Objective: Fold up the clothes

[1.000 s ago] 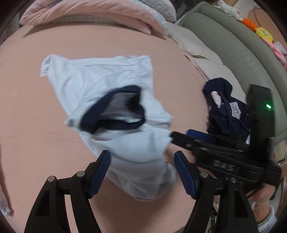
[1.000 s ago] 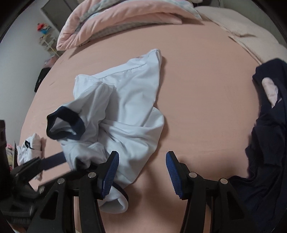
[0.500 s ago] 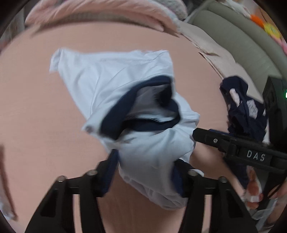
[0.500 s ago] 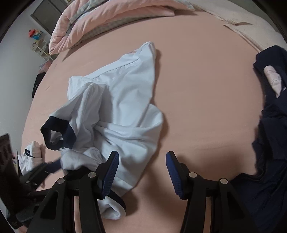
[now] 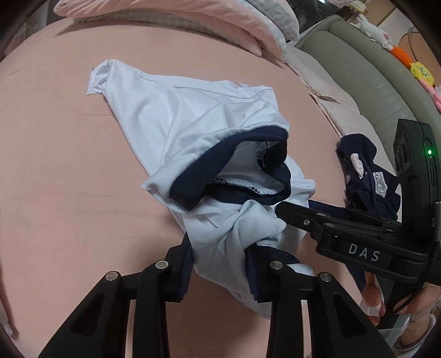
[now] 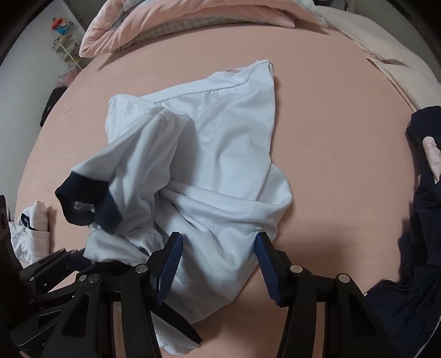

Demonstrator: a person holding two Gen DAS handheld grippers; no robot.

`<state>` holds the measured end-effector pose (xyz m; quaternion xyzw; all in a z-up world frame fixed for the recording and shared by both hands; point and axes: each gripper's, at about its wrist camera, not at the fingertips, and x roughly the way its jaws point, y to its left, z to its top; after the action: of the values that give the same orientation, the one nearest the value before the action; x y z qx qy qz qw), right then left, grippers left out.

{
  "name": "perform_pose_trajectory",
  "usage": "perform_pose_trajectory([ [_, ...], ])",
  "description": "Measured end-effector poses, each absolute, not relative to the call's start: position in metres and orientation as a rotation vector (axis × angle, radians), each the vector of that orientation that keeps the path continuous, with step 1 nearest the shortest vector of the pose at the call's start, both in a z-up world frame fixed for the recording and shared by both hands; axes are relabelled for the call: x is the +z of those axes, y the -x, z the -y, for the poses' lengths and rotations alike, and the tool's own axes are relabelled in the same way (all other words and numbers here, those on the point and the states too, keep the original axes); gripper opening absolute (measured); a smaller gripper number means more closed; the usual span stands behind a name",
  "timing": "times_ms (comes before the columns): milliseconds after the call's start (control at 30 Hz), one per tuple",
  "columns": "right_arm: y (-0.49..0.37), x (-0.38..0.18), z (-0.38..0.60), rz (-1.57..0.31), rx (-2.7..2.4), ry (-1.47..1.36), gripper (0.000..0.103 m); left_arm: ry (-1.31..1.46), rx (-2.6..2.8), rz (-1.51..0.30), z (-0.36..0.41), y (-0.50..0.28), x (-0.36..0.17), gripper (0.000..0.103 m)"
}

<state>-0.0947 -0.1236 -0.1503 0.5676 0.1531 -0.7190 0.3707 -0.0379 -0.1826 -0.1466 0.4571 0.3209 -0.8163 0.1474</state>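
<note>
- At the far left of the right wrist view, a small pile of white clothing (image 6: pixel 31 228) lay on the pink bed (image 6: pixel 330 115), apart from the main garment.
- The left gripper (image 5: pixel 217 264) was closed on a bunch of cloth at the near end of the pale blue shirt (image 5: pixel 193 129); the cloth filled the space between its blue pads (image 5: pixel 187 264).
- The shirt was crumpled in the middle of the bed, not yet folded, with its far part spread flat toward the pink quilt (image 5: pixel 171 13) at the head of the bed.
- A sleeve with a dark navy cuff (image 6: pixel 88 203) stood up from the heap on the left side of the shirt in the right wrist view.
- The right gripper (image 6: pixel 217 264) was spread wide, with the near hem of the shirt lying between its two blue pads (image 6: pixel 266 264); it did not press the cloth.
- In the left wrist view the same right gripper reached in from the right, and its tip touched the knotted part of the shirt; a hand (image 5: pixel 386 297) held it from below.
- At the right, a navy garment (image 6: pixel 421 220) lay in a heap on the bed, near the shirt but not touching it.
- A grey-green sofa (image 5: pixel 366 74) stood beyond the right edge of the bed.
</note>
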Motion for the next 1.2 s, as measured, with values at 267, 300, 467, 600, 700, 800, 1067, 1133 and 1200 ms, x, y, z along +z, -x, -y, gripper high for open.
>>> perform_pose_trajectory([
  [267, 0.091, -0.133, 0.132, -0.462, -1.853, -1.373, 0.054, -1.327, -2.314, -0.904, 0.199, 0.026, -0.153, 0.03],
  [300, 0.09, -0.133, 0.137, -0.487, -1.832, -1.373, 0.054, -1.332, -2.305, -0.906, 0.201, 0.024, -0.154, 0.03],
  [467, 0.082, -0.143, 0.155, -0.618, -1.78, -1.343, 0.054, -1.352, -2.259, -0.913, 0.21, 0.018, -0.162, 0.03],
  [600, 0.075, -0.155, 0.168, -0.724, -1.758, -1.305, 0.054, -1.368, -2.223, -0.918, 0.218, 0.012, -0.168, 0.03],
  [700, 0.07, -0.163, 0.178, -0.803, -1.739, -1.275, 0.054, -1.379, -2.201, -0.926, 0.223, 0.009, -0.171, 0.03],
  [800, 0.071, -0.164, 0.177, -0.796, -1.732, -1.266, 0.053, -1.388, -2.199, -0.965, 0.225, 0.008, -0.171, 0.03],
  [1067, 0.075, -0.16, 0.167, -0.746, -1.744, -1.244, 0.01, -1.328, -2.2, -1.127, 0.234, -0.003, -0.163, 0.055],
  [1133, 0.076, -0.158, 0.165, -0.724, -1.753, -1.246, 0.009, -1.308, -2.194, -1.126, 0.239, -0.003, -0.161, 0.069],
  [1200, 0.078, -0.158, 0.161, -0.688, -1.757, -1.255, 0.008, -1.289, -2.181, -1.127, 0.244, -0.002, -0.159, 0.075],
])
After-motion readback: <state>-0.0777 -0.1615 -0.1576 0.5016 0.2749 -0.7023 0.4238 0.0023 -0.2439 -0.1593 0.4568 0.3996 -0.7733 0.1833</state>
